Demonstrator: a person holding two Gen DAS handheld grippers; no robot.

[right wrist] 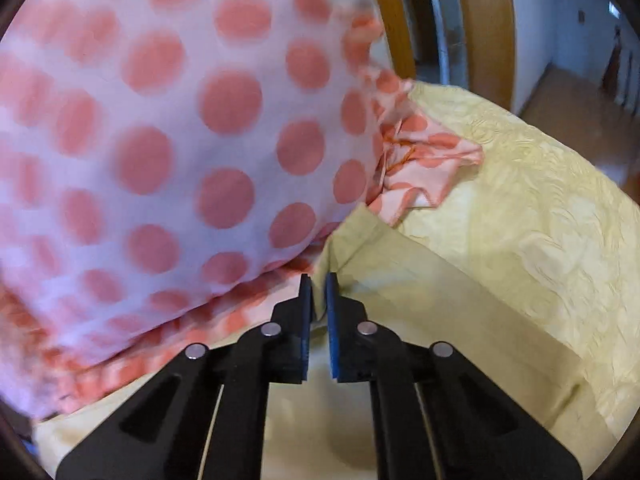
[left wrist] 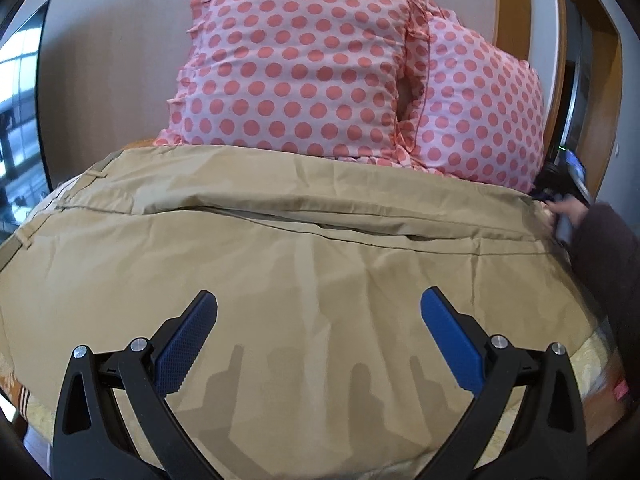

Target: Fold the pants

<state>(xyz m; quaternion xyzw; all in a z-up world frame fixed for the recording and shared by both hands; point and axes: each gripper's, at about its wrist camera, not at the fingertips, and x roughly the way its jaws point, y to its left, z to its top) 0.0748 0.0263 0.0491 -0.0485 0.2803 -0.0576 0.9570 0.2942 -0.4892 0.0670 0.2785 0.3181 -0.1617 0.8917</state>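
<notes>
The khaki pants (left wrist: 304, 256) lie spread wide across the bed, waistband and belt loops at the far left. My left gripper (left wrist: 318, 312) hovers open over the near part of the pants, its blue pads apart and empty. My right gripper (right wrist: 319, 284) is shut on a corner of the pants' pale fabric (right wrist: 344, 240), right beside a pillow. In the left wrist view the right gripper (left wrist: 560, 216) and the hand that holds it show at the pants' far right edge.
Two pink pillows with coral dots (left wrist: 304, 60) lean against the wall behind the pants; one fills the right wrist view (right wrist: 168, 140). A yellow patterned bedspread (right wrist: 540, 208) covers the bed. A wooden door frame (right wrist: 488, 20) stands at the right.
</notes>
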